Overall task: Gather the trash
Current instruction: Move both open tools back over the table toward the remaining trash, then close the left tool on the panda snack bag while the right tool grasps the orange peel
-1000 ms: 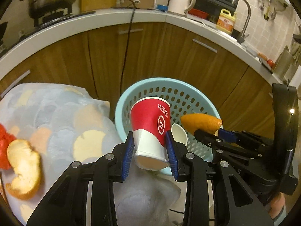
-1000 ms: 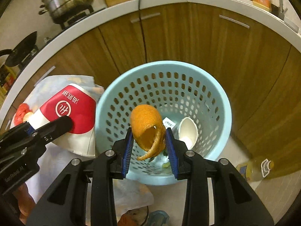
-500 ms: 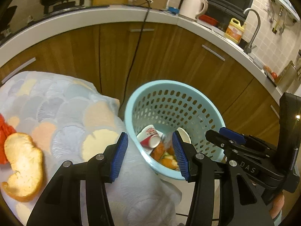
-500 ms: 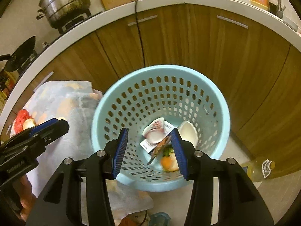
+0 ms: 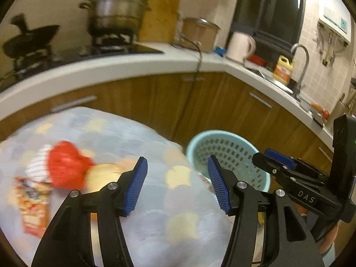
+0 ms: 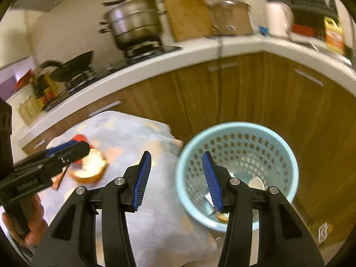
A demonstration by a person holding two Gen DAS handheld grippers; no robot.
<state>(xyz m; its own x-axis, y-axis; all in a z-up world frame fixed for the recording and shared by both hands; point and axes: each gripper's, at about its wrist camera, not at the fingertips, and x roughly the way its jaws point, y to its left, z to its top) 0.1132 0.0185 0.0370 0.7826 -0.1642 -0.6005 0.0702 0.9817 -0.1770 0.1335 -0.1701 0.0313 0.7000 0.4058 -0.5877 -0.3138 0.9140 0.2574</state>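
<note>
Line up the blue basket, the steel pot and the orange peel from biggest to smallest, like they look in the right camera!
1. blue basket
2. steel pot, farther away, so really maybe closer in size
3. orange peel

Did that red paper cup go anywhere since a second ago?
Yes. It has left the left gripper, whose jaws have just been opening and now stand empty. It dropped into the blue basket by the cabinets; it isn't clearly visible now.

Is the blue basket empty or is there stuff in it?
Not empty. The right wrist view looks down into the blue basket, and a white spoon and scraps of trash lie at its bottom.
</note>
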